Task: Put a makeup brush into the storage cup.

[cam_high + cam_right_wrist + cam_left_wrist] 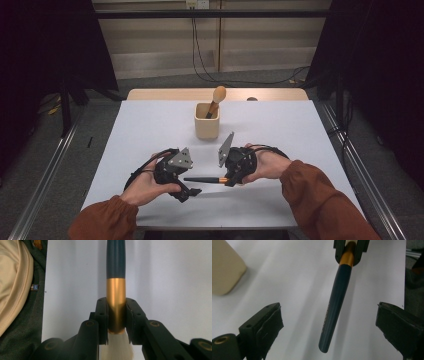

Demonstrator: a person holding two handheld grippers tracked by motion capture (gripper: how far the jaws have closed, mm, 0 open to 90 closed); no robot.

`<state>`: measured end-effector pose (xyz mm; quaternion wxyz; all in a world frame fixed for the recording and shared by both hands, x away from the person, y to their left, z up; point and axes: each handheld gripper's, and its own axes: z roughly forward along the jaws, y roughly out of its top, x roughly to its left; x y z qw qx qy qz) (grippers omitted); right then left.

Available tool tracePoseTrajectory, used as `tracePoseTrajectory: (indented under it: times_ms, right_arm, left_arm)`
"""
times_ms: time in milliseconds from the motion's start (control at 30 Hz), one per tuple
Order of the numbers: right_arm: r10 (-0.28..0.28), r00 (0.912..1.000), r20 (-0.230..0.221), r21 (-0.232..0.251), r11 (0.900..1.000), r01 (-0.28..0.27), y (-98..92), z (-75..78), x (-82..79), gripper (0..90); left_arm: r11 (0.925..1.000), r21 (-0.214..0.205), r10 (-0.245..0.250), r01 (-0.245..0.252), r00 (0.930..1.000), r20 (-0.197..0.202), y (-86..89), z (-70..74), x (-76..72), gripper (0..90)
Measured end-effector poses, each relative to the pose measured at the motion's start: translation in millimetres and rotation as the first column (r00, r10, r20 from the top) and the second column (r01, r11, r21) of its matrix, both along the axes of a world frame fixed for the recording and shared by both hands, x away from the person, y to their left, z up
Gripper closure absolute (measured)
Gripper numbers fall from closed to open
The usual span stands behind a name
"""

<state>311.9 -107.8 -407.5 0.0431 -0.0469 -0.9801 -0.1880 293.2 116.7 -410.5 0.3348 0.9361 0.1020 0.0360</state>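
From the high view, I have the right gripper holding a makeup brush level above the white table, its dark handle pointing at the left gripper, which sits just beside the handle's free end. Behind both stands a beige holder cup with another brush, a round-tipped one, already leaning in it. I judge that brush done and mine still to go in.

In the left gripper view, my left jaws stand wide apart with nothing pressed between them; the blue-black handle runs down the middle of the gap, clear of both pads, and the gold ferrule is pinched in the other gripper at the top. The cup's corner sits off to the upper left.

In the right gripper view, my right jaws are clamped tight on the gold ferrule, with white bristles below the pads and the handle running away from me.

So the pickup is done; what's left, as I read it, is a handover or reorientation, then dropping the brush into the cup.
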Motion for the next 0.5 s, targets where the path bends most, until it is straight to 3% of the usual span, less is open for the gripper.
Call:
tracePoseTrajectory:
  times_ms: [200, 300, 500]
  right_arm:
    - [0.014, 0.9999, -0.004, -0.018, 0.9997, -0.014, 3.1, -4.2, 1.5, 74.6]
    - [0.013, 0.9998, -0.016, -0.041, 0.9991, -0.014, 5.0, -5.9, 1.9, 74.5]
    - [0.031, 0.9991, -0.029, -0.042, 0.9986, -0.032, 8.1, -7.9, 1.3, 74.6]
  left_arm:
    - [0.9984, 0.051, -0.022, 0.025, 0.9987, -0.046, -6.6, -5.0, 5.2, 6.0]
    - [0.9974, 0.060, -0.035, 0.039, 0.9967, -0.073, -9.1, -5.6, 6.1, 6.3]
    - [0.9963, 0.056, -0.060, 0.065, 0.9950, -0.079, -15.3, -3.9, 4.8, 6.8]
